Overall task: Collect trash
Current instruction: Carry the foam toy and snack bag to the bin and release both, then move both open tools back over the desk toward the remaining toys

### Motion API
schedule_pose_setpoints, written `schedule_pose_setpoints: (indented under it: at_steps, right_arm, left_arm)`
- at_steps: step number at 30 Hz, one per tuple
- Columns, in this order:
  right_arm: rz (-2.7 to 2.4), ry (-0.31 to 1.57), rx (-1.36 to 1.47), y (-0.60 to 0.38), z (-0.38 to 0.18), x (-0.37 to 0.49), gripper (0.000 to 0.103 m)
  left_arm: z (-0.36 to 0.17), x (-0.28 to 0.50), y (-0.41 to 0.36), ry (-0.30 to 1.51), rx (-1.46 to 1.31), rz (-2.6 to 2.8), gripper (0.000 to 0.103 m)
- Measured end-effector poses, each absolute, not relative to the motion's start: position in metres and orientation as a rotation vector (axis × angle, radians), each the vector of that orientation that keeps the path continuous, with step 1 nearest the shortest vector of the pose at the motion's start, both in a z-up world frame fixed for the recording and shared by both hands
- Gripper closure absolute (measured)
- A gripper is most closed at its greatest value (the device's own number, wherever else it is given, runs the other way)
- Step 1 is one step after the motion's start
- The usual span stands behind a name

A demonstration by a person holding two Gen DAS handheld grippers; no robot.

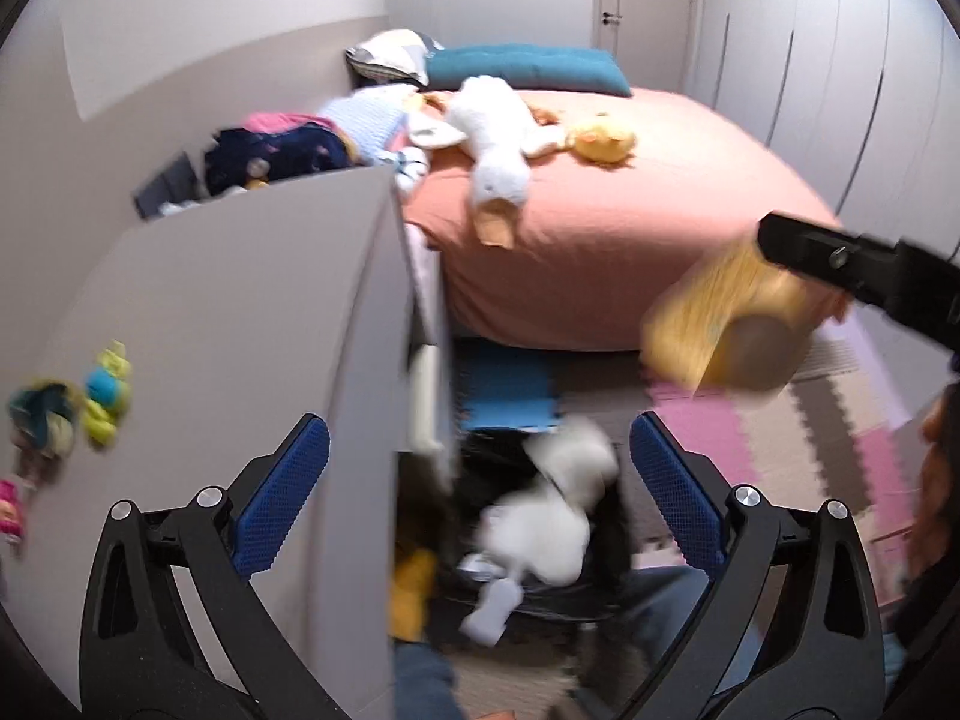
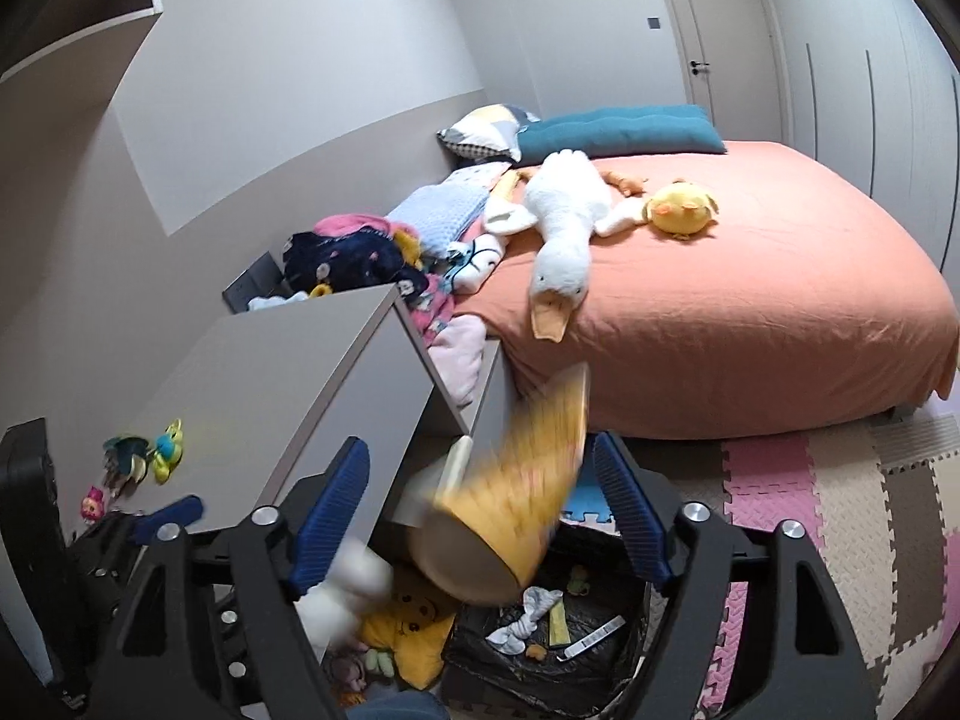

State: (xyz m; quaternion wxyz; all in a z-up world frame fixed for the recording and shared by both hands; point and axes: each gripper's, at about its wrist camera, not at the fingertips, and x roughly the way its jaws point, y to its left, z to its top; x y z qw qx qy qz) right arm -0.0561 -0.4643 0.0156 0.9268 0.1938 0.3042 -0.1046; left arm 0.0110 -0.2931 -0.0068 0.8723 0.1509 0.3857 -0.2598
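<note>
My left gripper [image 1: 480, 480] is open wide over a black trash bag [image 1: 510, 456] on the floor. A blurred wad of white paper [image 1: 552, 516] hangs in mid-air below its blue pads, touching neither. My right gripper [image 2: 480, 510] is also open. A blurred yellow paper cup [image 2: 510, 516] tilts between its fingers with a gap on both sides, above the black bag [image 2: 540, 648], which holds scraps. In the left wrist view that cup [image 1: 720, 330] sits just under the right gripper's black finger [image 1: 840, 264].
A grey cabinet [image 2: 270, 372] with small toys [image 2: 150, 456] stands to the left, against the bag. Behind is a bed [image 2: 750, 312] with a white plush goose [image 2: 564, 228] and a yellow chick [image 2: 684, 210]. Foam puzzle mats [image 2: 840, 510] cover the floor. A yellow plush [image 2: 408, 624] lies beside the bag.
</note>
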Motion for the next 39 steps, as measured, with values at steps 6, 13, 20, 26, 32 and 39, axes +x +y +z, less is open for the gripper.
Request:
schedule_pose_setpoints:
  at_steps: [6,13,20,26,32,39]
  right_arm:
    - [-0.216,0.633,0.396,-0.463,0.013,-0.052,0.025]
    - [-0.192,0.638,0.383,-0.453,0.015,-0.045,0.024]
    - [-0.142,0.646,0.367,-0.43,0.015,-0.028,0.024]
    - [-0.092,0.656,0.347,-0.403,0.015,-0.011,0.024]
    - [-0.042,0.671,0.326,-0.374,0.014,0.006,0.024]
    - [0.015,0.685,0.297,-0.339,0.014,0.024,0.024]
  left_arm:
    - [-0.007,0.024,-0.279,0.84,0.264,-0.522,0.006]
    - [-0.006,0.026,-0.265,0.847,0.241,-0.499,0.006]
    - [-0.005,0.033,-0.236,0.851,0.218,-0.447,0.006]
    - [-0.004,0.04,-0.204,0.856,0.192,-0.39,0.006]
    - [-0.004,0.044,-0.173,0.858,0.167,-0.341,0.006]
    - [-0.006,0.052,-0.135,0.868,0.121,-0.274,0.006]
